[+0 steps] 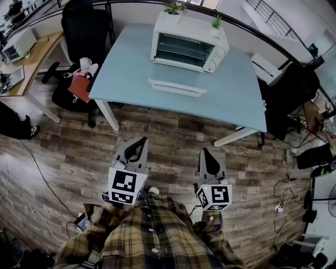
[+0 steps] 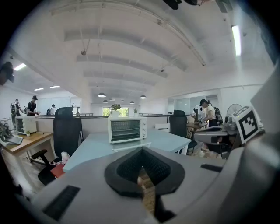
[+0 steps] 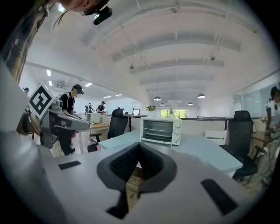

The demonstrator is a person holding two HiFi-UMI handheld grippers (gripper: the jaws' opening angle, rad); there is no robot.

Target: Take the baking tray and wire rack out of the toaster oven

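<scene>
**Toaster oven** (image 1: 189,44): white, 1 unit, standing at the middle of the tabletop's (image 1: 126,73) far edge with its front facing the near edge. The door (image 1: 177,87) is folded down flat, its white handle pointing toward the near edge.

**Wire rack** (image 1: 181,48): inside the oven, seen as horizontal bars across the opening. The baking tray cannot be told apart from the rack at this range.

**Plants** (image 1: 175,8): 2 small green pots on the oven's top, 1 at each far corner.

**Left gripper** (image 1: 140,143): over the wooden floor (image 1: 73,152), well short of the tabletop's near edge and aimed toward the oven. Its fingers (image 2: 131,164) are closed together and hold nothing.

**Right gripper** (image 1: 206,153): beside the left one over the same floor, also well short of the near edge. Its fingers (image 3: 151,162) are closed together and hold nothing.

**Chair** (image 1: 84,31): black office type, just beside the tabletop's left edge.

**Person**: plaid shirt (image 1: 152,236) at the bottom of the head view, directly behind both grippers.
</scene>
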